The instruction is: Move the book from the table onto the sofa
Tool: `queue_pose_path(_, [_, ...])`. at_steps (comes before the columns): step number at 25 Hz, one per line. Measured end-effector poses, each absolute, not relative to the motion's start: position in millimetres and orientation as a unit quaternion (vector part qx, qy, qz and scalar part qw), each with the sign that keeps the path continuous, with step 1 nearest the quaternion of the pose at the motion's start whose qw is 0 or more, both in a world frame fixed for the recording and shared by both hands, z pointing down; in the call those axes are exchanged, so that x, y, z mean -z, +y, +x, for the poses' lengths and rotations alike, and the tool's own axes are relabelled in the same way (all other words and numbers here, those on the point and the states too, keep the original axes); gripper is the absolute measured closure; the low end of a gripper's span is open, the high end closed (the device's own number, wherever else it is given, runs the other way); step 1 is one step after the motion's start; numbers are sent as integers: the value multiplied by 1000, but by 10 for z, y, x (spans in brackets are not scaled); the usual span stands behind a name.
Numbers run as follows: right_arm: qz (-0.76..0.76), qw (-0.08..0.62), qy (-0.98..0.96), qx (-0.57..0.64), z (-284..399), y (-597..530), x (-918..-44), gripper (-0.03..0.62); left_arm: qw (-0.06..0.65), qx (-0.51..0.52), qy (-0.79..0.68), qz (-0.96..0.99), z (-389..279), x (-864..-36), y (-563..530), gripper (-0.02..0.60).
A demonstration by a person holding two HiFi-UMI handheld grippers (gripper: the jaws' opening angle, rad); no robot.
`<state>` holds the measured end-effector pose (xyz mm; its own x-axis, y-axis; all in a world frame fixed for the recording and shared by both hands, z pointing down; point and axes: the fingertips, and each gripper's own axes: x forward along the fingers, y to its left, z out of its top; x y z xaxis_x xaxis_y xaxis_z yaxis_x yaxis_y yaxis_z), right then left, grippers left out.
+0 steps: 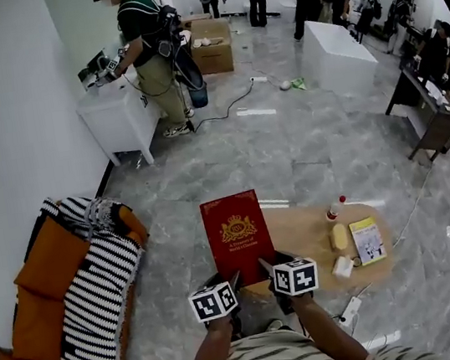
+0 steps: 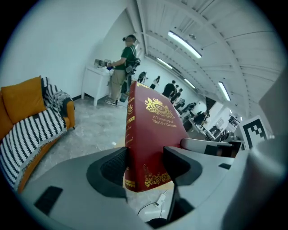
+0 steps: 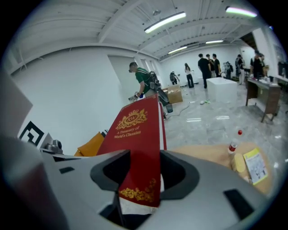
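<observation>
Gripping the book (image 1: 238, 234) by its near edge, left gripper (image 1: 231, 284) and right gripper (image 1: 270, 269) jaws were clamped on it; carriage to the sofa (image 1: 79, 325), lower left, wanted matched, level movement.

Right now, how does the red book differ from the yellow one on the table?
The red book looks clearly larger than the yellow booklet. The red book is dark red with a gold crest; the yellow booklet is pale yellow. The red book is clamped by the left claw and right claw, lifted; the yellow booklet lies flat on the table, untouched. Both are rectangular, covers up.
</observation>
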<state>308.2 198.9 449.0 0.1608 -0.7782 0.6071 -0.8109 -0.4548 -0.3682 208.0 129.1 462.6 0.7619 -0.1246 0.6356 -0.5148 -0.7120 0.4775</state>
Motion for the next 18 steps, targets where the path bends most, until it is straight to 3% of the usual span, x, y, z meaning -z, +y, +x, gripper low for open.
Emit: queue_pose_path(18, [634, 99, -668, -376, 1751, 542, -4536, 393, 401, -220, -355, 815, 563, -4679, 331, 327])
